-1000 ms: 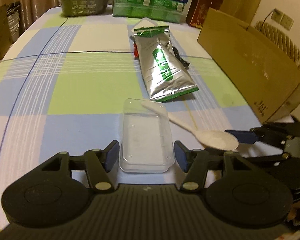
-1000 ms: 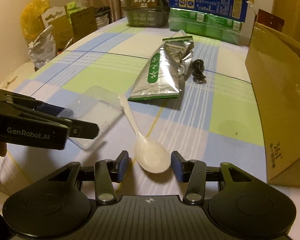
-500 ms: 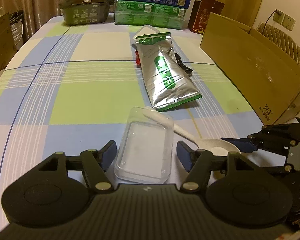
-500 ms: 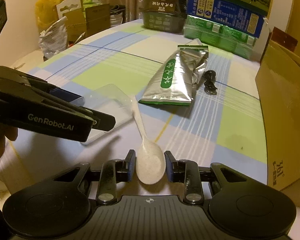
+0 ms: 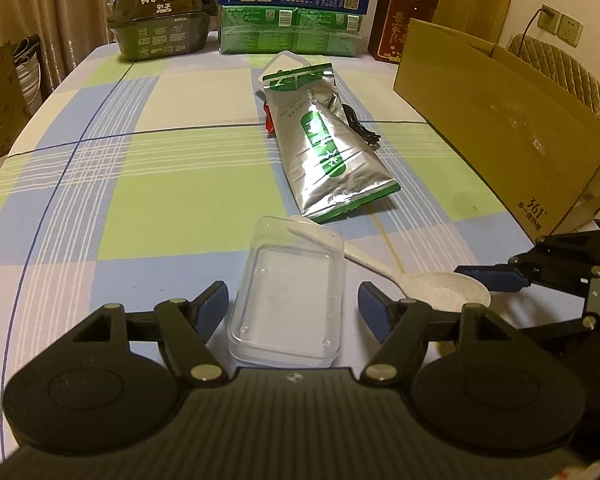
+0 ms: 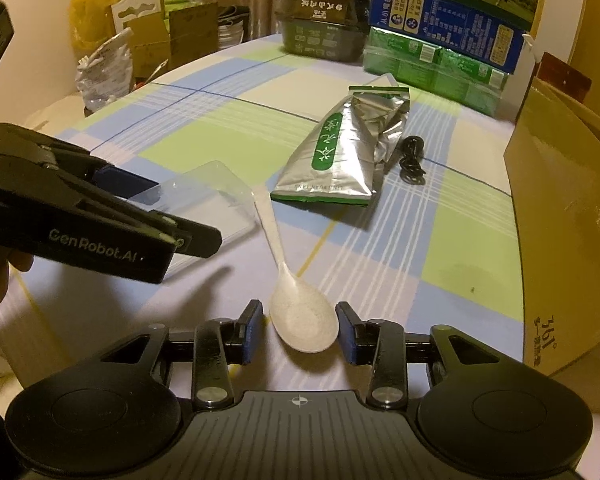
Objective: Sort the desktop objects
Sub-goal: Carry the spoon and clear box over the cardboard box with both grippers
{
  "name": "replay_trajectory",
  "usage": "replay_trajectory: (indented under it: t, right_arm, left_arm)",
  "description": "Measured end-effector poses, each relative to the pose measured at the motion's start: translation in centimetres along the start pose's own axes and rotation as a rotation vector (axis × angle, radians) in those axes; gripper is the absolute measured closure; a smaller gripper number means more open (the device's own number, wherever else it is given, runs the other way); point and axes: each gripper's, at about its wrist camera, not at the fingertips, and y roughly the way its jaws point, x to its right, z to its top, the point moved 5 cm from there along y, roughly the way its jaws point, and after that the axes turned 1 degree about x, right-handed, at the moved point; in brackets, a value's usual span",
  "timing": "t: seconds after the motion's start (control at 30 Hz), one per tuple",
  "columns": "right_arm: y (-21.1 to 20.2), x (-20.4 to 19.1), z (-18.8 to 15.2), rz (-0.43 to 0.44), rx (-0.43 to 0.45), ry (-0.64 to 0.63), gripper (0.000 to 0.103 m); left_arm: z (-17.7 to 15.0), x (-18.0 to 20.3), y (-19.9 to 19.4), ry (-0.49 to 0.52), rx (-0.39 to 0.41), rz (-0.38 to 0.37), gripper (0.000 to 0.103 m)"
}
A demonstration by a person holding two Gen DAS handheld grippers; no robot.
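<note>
On the checked tablecloth (image 5: 148,200), the clear plastic box (image 5: 288,300) lies between the left gripper (image 5: 292,308) fingers, which just widened, untouched. The white spoon (image 6: 300,320), handle on the box, sits between the right gripper (image 6: 300,332) fingers, just reopened.
</note>
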Motion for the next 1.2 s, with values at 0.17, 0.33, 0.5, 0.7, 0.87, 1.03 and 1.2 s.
replay_trajectory:
  t: [0.17,0.33,0.5,0.7,0.87,1.03,1.2]
  right_arm:
    - [0.0,-0.1,0.0,0.001,0.004,-0.005,0.072]
    - [0.0,0.0,0.1,0.008,0.007,0.018,0.073]
    - [-0.5,0.1,0.5,0.003,0.034,0.03,0.073]
    - [-1.0,0.5,0.9,-0.006,0.072,0.052,0.073]
    - [-1.7,0.9,1.4,-0.022,0.109,0.065,0.073]
    - [-2.4,1.2,1.9,-0.037,0.134,0.085,0.073]
    - [-4.0,2.0,3.0,-0.058,0.179,0.118,0.073]
  left_arm:
    - [0.0,0.1,0.1,0.015,0.005,0.007,0.036]
    - [-0.1,0.7,0.3,0.05,-0.004,0.016,0.038]
    - [-0.2,0.7,0.5,0.071,-0.011,0.03,0.049]
    - [-0.2,0.8,0.3,0.065,-0.008,0.025,0.052]
    - [0.2,0.9,-0.2,0.044,0.013,0.02,0.052]
    - [0.5,1.0,-0.7,0.024,0.025,0.009,0.052]
    - [1.3,1.8,-1.3,0.025,0.044,0.005,0.052]
